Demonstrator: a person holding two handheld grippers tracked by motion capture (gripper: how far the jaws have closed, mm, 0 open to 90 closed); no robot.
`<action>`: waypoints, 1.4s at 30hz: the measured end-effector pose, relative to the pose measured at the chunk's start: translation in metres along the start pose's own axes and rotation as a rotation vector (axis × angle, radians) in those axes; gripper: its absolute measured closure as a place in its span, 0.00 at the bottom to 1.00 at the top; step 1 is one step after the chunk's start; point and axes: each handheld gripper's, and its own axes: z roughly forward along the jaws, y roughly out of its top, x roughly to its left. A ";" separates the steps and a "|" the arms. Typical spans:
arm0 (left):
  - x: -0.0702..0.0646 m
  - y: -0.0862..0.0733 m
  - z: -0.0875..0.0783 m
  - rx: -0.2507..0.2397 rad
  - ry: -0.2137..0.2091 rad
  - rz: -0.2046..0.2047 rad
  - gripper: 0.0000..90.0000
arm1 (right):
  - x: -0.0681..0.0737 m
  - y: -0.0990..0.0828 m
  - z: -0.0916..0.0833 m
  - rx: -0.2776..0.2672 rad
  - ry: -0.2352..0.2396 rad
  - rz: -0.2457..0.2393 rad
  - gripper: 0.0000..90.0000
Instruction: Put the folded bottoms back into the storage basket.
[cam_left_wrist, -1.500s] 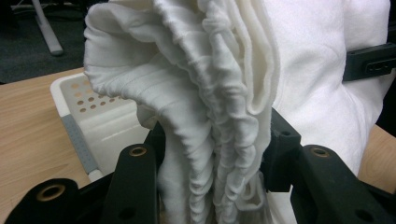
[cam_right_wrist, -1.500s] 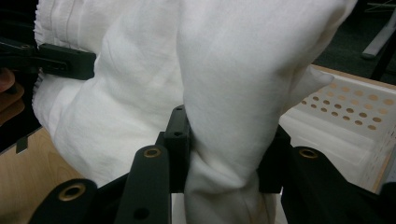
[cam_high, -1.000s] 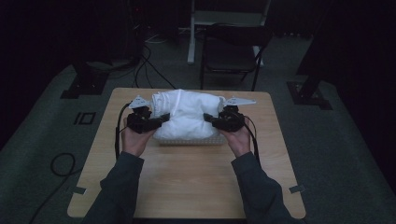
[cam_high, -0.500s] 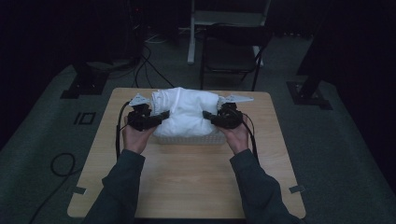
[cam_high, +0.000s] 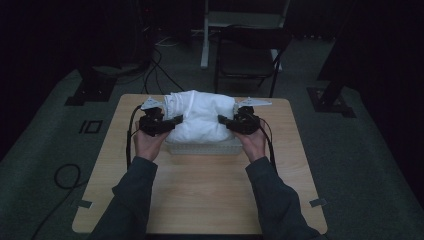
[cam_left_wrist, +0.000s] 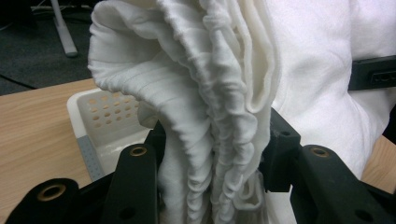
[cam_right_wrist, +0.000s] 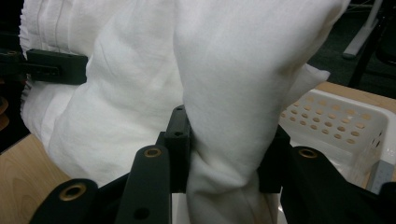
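We have a bunched white cotton cloth (cam_high: 200, 116) gripped at both ends. Our left gripper (cam_high: 172, 121) is clamped on the gathered, ribbed edge of the fabric (cam_left_wrist: 210, 140), and our right gripper (cam_high: 226, 121) is clamped on a thick smooth fold of it (cam_right_wrist: 224, 140) — the jaws of each press into the cloth from both sides.

The cloth sits in a mound over a white perforated plastic basket (cam_high: 202, 148) that stands at the far middle of the light wooden table (cam_high: 200, 195). The bundle looks raised, with most of it above the rim rather than settled inside.

The bundle's long axis runs left to right across the table, from one gripper to the other, and the basket's long side lies the same way directly beneath. Each hand is equally near its own end, so neither leads. In our judgement the coming move turns on that alignment — cloth above, basket below, both lengthwise parallel.
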 end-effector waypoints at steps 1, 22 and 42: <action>0.000 0.000 0.001 0.001 -0.001 -0.001 0.64 | -0.001 0.000 0.001 0.000 -0.001 -0.003 0.72; 0.005 0.004 0.032 0.030 0.036 0.002 0.64 | -0.016 -0.001 0.014 0.025 -0.058 0.017 0.72; 0.017 -0.036 0.096 0.322 0.223 -0.018 0.41 | -0.046 -0.043 0.084 0.349 -0.197 0.078 0.51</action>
